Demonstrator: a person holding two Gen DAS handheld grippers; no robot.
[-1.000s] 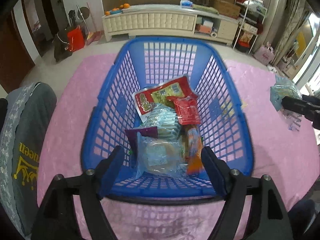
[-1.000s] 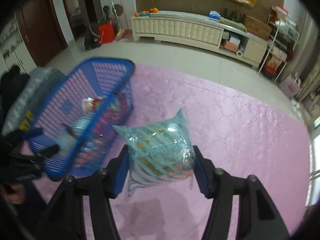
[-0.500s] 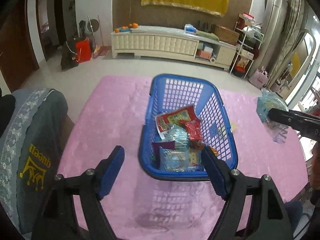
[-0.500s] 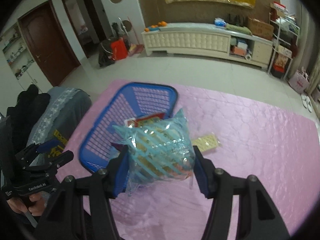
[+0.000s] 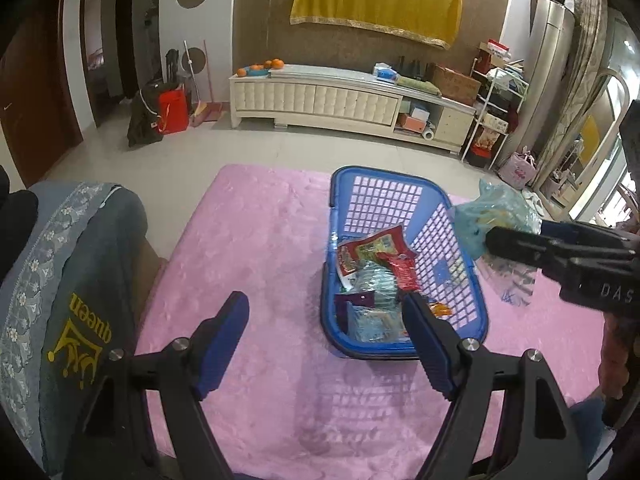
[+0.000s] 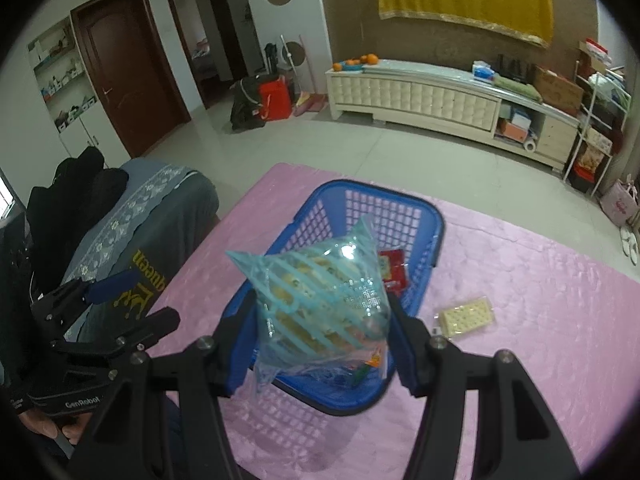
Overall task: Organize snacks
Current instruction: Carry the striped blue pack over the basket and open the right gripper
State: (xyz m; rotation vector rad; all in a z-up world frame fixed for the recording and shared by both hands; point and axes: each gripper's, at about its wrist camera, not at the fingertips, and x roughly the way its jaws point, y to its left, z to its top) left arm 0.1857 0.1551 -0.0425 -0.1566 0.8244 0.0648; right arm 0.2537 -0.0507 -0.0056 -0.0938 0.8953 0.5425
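Note:
A blue lattice basket (image 5: 460,272) (image 6: 428,248) sits on the pink tablecloth and holds several snack packets, among them a red one (image 5: 372,252). My right gripper (image 6: 320,332) is shut on a puffy bag with light blue stripes (image 6: 324,304), held in the air over the basket's near end. In the left wrist view the same bag (image 5: 496,216) hangs at the basket's right rim. My left gripper (image 5: 324,340) is open and empty, pulled back above the cloth with the basket past its right finger. A flat pale cracker pack (image 6: 466,316) lies on the cloth to the right of the basket.
A chair back draped in grey-blue fabric with yellow lettering (image 5: 72,300) stands at the table's left edge. Bare pink cloth (image 5: 256,240) stretches left of the basket. Beyond the table are tiled floor and a long white cabinet (image 5: 344,96).
My left gripper drew back and up from around the basket's near end, so the basket looks smaller. My right gripper carried the striped bag leftward from the open cloth to above the basket.

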